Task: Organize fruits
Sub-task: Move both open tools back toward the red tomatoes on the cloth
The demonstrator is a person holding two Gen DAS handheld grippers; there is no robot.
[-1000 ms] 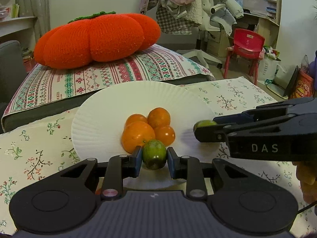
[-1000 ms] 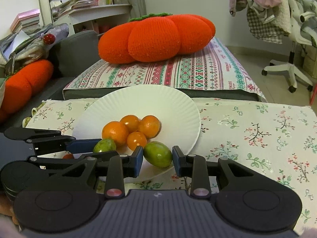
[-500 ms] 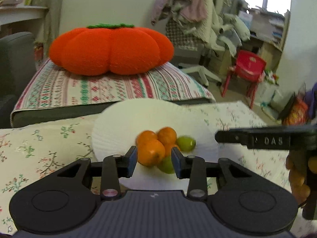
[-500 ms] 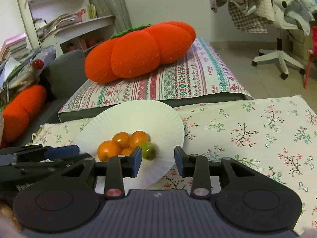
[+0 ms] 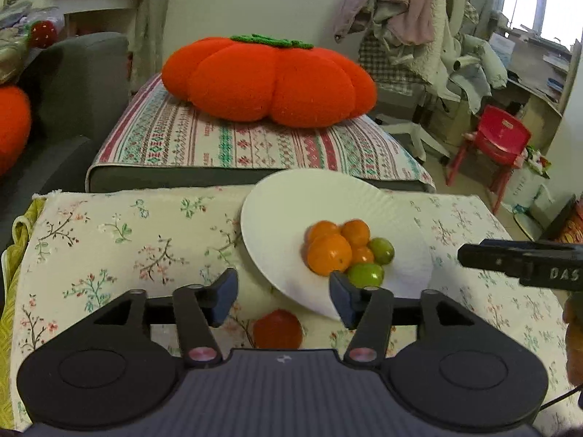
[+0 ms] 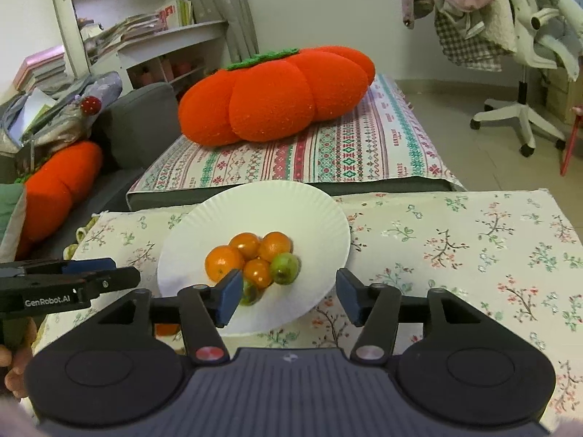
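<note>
Soft daylight from the upper-right window, fisheye-bent edges, mild blur

A white plate holds orange fruits and green fruits on a floral cloth.

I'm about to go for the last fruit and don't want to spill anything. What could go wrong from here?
1. The fruit pile sits near the front edge of the paper plate, with a green fruit at the side; a nudge could roll it off.
2. The red-orange fruit lies on the tablecloth close to the plate's rim, below the left gripper, whose jaws are opening with nothing in them; reaching down could bump the light plate.
3. The right gripper, also opening and holding nothing, hangs over the plate's near rim.
</note>
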